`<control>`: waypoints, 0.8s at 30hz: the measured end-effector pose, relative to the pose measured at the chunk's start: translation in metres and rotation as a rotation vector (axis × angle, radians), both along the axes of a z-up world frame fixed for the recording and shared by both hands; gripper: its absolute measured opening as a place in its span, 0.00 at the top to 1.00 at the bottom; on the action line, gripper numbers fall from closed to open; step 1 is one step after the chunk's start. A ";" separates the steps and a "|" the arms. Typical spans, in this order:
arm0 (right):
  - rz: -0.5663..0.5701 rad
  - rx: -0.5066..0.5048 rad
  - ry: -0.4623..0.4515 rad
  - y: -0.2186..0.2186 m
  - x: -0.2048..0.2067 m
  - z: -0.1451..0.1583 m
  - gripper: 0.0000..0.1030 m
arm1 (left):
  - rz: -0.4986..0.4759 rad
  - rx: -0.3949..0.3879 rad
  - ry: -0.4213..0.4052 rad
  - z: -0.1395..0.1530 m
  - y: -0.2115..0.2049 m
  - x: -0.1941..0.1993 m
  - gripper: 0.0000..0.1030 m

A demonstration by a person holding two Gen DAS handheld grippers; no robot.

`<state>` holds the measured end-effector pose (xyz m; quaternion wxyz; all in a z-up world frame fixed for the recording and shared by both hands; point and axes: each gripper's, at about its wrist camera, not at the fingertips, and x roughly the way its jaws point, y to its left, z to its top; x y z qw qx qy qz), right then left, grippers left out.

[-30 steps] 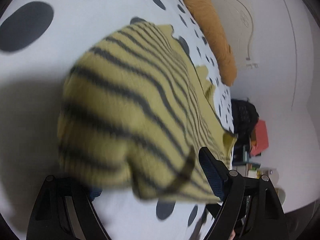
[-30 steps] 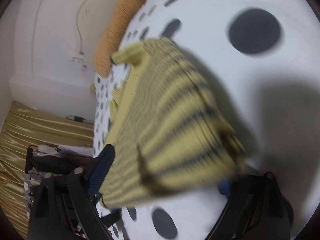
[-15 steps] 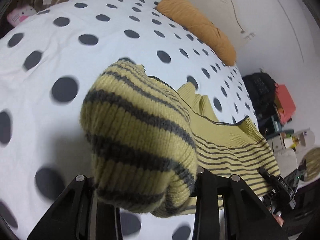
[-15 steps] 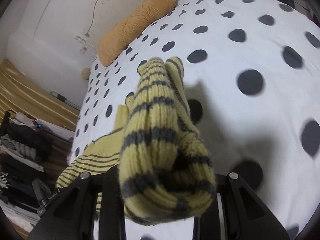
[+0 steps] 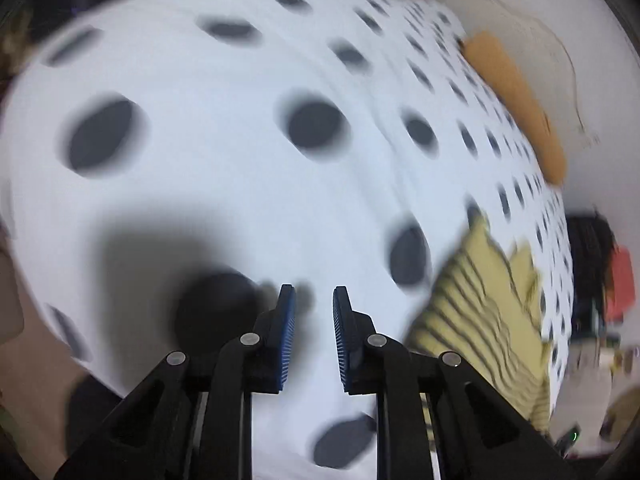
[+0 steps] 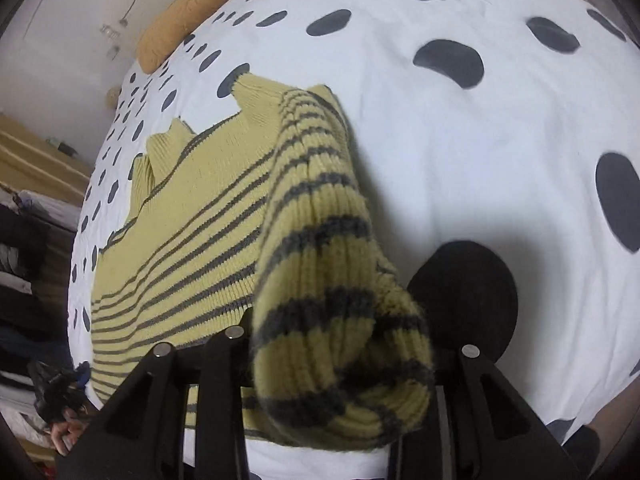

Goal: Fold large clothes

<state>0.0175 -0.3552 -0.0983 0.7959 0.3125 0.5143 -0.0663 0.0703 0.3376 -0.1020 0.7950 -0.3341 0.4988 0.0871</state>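
A yellow sweater with grey stripes [image 6: 192,248] lies flat on a white bedsheet with dark dots [image 6: 460,128]. One sleeve [image 6: 328,300] is lifted and bunched in my right gripper [image 6: 340,364], which is shut on it. The cloth hides the pads, and the jaws are opening slightly. In the blurred left wrist view, my left gripper [image 5: 313,292] hangs over bare sheet [image 5: 240,160]. Its jaws are closing with a narrow gap and nothing between them. The sweater [image 5: 480,312] lies off to its right.
An orange pillow [image 6: 180,28] lies along the bed's far edge by the wall. Piled clothes [image 6: 24,280] stand beyond the left edge of the bed. A person's hand [image 6: 64,440] shows at the lower left. A black bag [image 5: 592,248] and a red object [image 5: 620,284] sit beyond the bed.
My left gripper has let go of its sleeve, swung away over bare sheet and narrowed its jaws. My right gripper still holds its sleeve, and more of the sweater's body now shows beside it.
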 end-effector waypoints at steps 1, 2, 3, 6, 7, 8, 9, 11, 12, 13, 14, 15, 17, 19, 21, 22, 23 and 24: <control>-0.010 0.025 0.005 -0.003 0.000 -0.002 0.67 | 0.037 -0.075 -0.016 0.004 0.018 -0.007 0.83; -0.022 0.045 0.008 -0.004 -0.001 -0.002 0.67 | 0.041 -0.131 -0.019 0.006 0.026 -0.015 0.83; -0.025 0.044 0.005 -0.006 -0.003 -0.003 0.66 | 0.009 -0.158 -0.014 0.007 0.024 -0.021 0.79; -0.017 0.019 0.012 -0.006 -0.001 -0.003 0.66 | -0.158 -0.291 0.010 -0.004 -0.012 -0.039 0.43; -0.017 0.014 0.021 -0.007 0.002 -0.003 0.66 | -0.194 -0.353 0.013 -0.010 -0.030 -0.045 0.36; -0.013 0.008 0.030 -0.008 0.006 -0.002 0.66 | -0.227 -0.414 0.004 -0.016 -0.049 -0.051 0.32; -0.003 -0.003 0.039 -0.006 0.009 0.000 0.66 | -0.247 -0.449 -0.005 -0.022 -0.064 -0.050 0.32; 0.008 -0.015 0.047 -0.005 0.013 0.003 0.66 | -0.251 -0.476 0.000 -0.032 -0.092 -0.047 0.32; 0.011 -0.016 0.051 -0.005 0.012 0.002 0.66 | -0.247 -0.498 -0.005 -0.038 -0.098 -0.051 0.32; 0.011 -0.013 0.053 -0.006 0.012 0.001 0.65 | -0.234 -0.516 -0.001 -0.048 -0.103 -0.048 0.32; 0.008 -0.005 0.053 -0.007 0.011 0.000 0.65 | -0.219 -0.534 0.000 -0.054 -0.107 -0.047 0.32; 0.006 0.000 0.056 -0.008 0.011 -0.002 0.65 | -0.207 -0.567 -0.008 -0.064 -0.102 -0.051 0.35; -0.002 0.006 0.059 -0.009 0.011 -0.004 0.64 | -0.172 -0.634 -0.024 -0.081 -0.104 -0.050 0.57; -0.003 -0.002 0.060 -0.009 0.012 -0.003 0.64 | -0.121 -0.656 -0.020 -0.090 -0.105 -0.044 0.68; -0.004 -0.017 0.058 -0.007 0.013 0.000 0.64 | -0.119 -0.575 -0.039 -0.078 -0.104 -0.040 0.80; -0.002 -0.025 0.058 -0.006 0.014 0.002 0.64 | -0.139 -0.515 -0.061 -0.064 -0.110 -0.035 0.81; 0.004 -0.040 0.059 -0.005 0.015 0.005 0.64 | -0.155 -0.475 -0.099 -0.047 -0.116 -0.031 0.82; 0.011 -0.050 0.061 -0.004 0.017 0.007 0.64 | -0.174 -0.437 -0.134 -0.028 -0.115 -0.030 0.84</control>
